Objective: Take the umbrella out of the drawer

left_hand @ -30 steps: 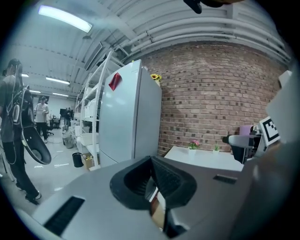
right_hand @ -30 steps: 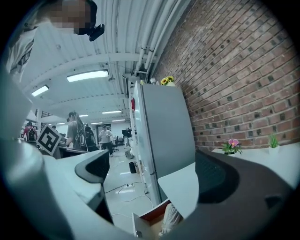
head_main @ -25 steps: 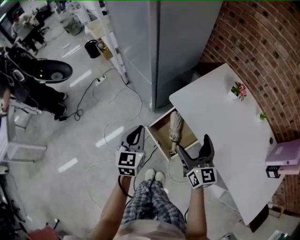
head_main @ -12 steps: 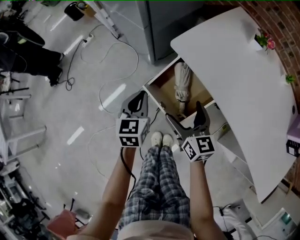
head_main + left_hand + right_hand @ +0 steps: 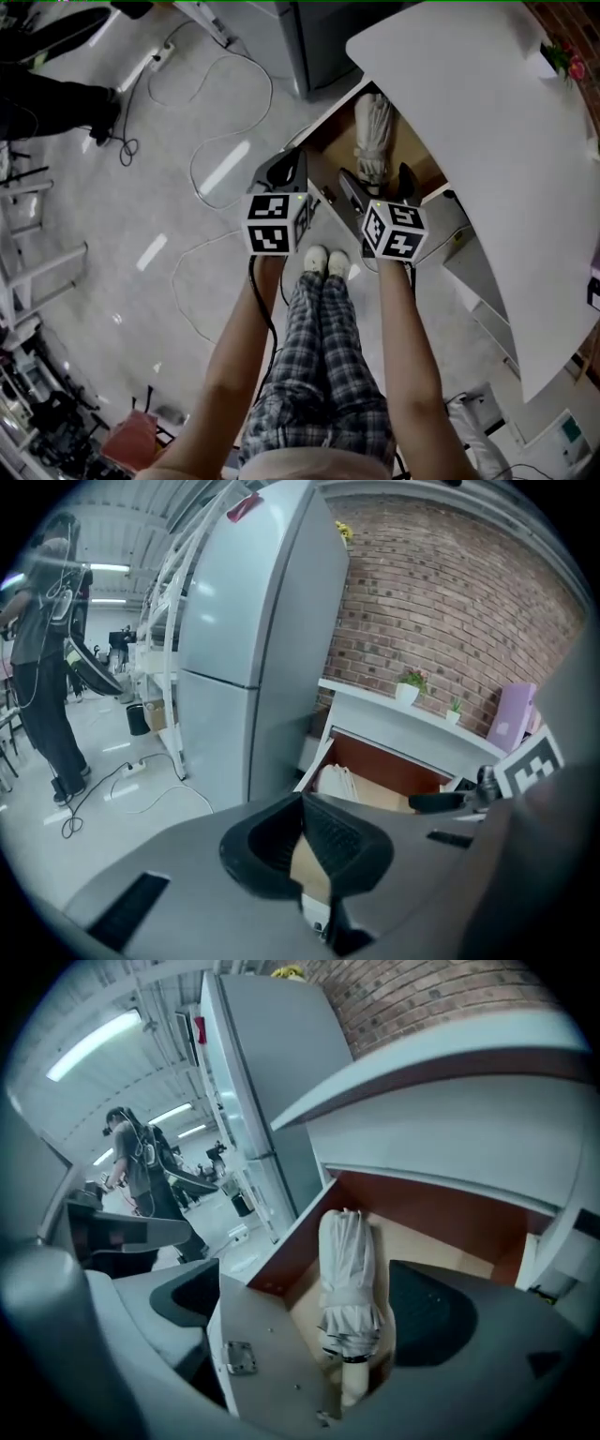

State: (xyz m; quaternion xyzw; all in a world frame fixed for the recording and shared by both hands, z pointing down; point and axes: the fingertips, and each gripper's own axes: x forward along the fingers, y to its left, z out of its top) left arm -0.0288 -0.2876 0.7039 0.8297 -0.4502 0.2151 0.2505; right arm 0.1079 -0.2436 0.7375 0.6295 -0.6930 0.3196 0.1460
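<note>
A folded white umbrella (image 5: 373, 131) lies in the open brown drawer (image 5: 330, 141) under the white table (image 5: 469, 122). My right gripper (image 5: 377, 184) is open at the drawer's front edge. In the right gripper view the umbrella (image 5: 349, 1274) lies lengthwise between my right gripper's (image 5: 305, 1307) jaws, handle end nearest me, with the drawer wall (image 5: 291, 1232) to its left. Nothing is gripped. My left gripper (image 5: 289, 161) hangs shut and empty left of the drawer's corner. From the left gripper (image 5: 302, 803) view, the drawer (image 5: 394, 766) is ahead to the right.
A tall grey cabinet (image 5: 309, 37) stands just beyond the drawer, filling the left gripper view (image 5: 244, 621). Cables (image 5: 216, 112) trail over the floor at left. A person (image 5: 141, 1166) stands farther off. A potted plant (image 5: 562, 61) sits on the table. My feet (image 5: 326, 262) are close to the drawer front.
Both grippers have moved forward to the drawer. The right one now reaches over its front edge with the umbrella between its jaws; the left stays shut.
</note>
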